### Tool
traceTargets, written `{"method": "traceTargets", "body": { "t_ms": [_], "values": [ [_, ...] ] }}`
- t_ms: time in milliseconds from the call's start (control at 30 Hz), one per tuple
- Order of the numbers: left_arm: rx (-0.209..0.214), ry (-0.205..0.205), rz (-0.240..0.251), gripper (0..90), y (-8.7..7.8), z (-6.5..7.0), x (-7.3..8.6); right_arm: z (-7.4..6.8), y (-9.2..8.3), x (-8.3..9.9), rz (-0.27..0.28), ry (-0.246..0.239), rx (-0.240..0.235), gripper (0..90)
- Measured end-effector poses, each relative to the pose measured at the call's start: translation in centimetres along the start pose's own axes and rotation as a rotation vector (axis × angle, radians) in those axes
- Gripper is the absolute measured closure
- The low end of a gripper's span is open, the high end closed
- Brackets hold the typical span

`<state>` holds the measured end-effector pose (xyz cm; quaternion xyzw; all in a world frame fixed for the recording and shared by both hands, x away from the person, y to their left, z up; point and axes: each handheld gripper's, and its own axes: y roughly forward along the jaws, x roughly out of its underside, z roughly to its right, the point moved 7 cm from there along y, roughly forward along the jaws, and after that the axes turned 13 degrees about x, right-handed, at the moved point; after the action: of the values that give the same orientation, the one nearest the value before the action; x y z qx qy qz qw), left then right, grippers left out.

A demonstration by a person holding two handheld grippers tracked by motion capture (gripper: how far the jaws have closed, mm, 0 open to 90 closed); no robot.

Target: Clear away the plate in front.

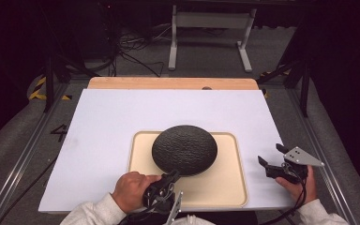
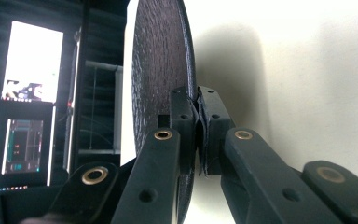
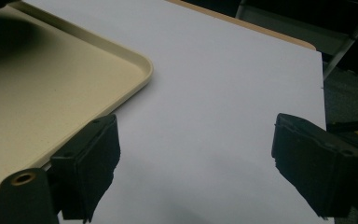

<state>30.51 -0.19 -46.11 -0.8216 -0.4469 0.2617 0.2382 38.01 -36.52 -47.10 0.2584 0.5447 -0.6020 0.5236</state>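
Observation:
A round black textured plate (image 1: pixel 184 149) hovers over the beige tray (image 1: pixel 227 187), held by its near rim. My left gripper (image 1: pixel 172 176) is shut on that rim. In the left gripper view the plate (image 2: pixel 161 70) stands edge-on between the two pads (image 2: pixel 182 114), which pinch its rim. My right gripper (image 1: pixel 272 160) rests over the white sheet right of the tray, jaws wide apart. Between its pads (image 3: pixel 91 163) the right gripper view has nothing but white sheet.
The tray corner (image 3: pixel 140 70) lies left of the right gripper. A white sheet (image 1: pixel 112 122) covers the wooden table (image 1: pixel 168 83). Beyond the table stand a white frame (image 1: pixel 211 28) and cables on the floor. A lit screen (image 2: pixel 28 93) glows in the left gripper view.

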Motion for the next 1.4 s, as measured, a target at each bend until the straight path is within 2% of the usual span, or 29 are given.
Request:
{"method": "traceTargets", "body": {
  "t_ms": [167,200,267,400,533,633,767,867,967,1033,1100,1233,1267,1333,1400],
  "values": [
    [0.029,0.012,0.001,85.5,0.5,0.6,-0.1,-0.1,0.0,0.0,-0.002,-0.016,0.005,15.6],
    [0.048,0.011,-0.001,85.1,0.6,0.8,-0.1,-0.1,0.0,0.0,-0.001,-0.017,0.003,15.6],
    [0.046,0.019,-0.003,85.2,0.7,0.9,-0.2,-0.1,0.0,0.0,-0.002,-0.021,0.007,15.6],
    [0.049,0.006,0.009,85.8,1.1,1.0,-0.2,-0.3,0.1,0.2,-0.006,-0.029,0.005,15.5],
    [0.088,-0.004,0.015,87.0,1.6,1.2,0.0,-0.4,0.1,0.2,-0.008,-0.037,-0.001,15.5],
    [0.093,0.003,0.024,87.2,1.7,1.3,-0.1,-0.4,0.1,0.2,-0.01,-0.035,-0.004,15.5],
    [0.132,-0.017,0.035,86.5,1.9,1.4,0.0,-0.5,0.1,0.3,-0.01,-0.034,-0.011,15.5],
    [0.163,-0.07,0.062,84.0,1.9,1.3,0.2,-0.5,0.1,0.3,-0.013,-0.031,-0.013,15.5],
    [0.197,-0.104,0.077,82.9,2.0,1.4,0.2,-0.5,0.1,0.3,-0.012,-0.029,-0.015,15.5],
    [0.224,-0.115,0.079,80.9,2.2,1.7,0.2,-0.5,0.1,0.3,-0.009,-0.03,-0.009,15.6],
    [0.268,-0.131,0.077,78.8,2.6,2.2,0.3,-0.6,0.0,0.2,-0.001,-0.034,-0.009,15.6],
    [0.287,-0.116,0.064,77.4,3.0,2.7,0.1,-0.7,0.2,0.3,-0.013,-0.042,-0.009,15.6],
    [0.304,-0.116,0.064,77.3,3.1,2.8,0.0,-0.7,0.2,0.4,-0.016,-0.047,-0.005,15.6],
    [0.31,-0.121,0.07,77.0,3.1,2.8,0.0,-0.7,0.2,0.3,-0.013,-0.046,-0.008,15.6],
    [0.321,-0.151,0.082,76.5,3.1,2.8,0.1,-0.7,0.2,0.3,-0.014,-0.045,-0.011,15.6]
  ]
}}
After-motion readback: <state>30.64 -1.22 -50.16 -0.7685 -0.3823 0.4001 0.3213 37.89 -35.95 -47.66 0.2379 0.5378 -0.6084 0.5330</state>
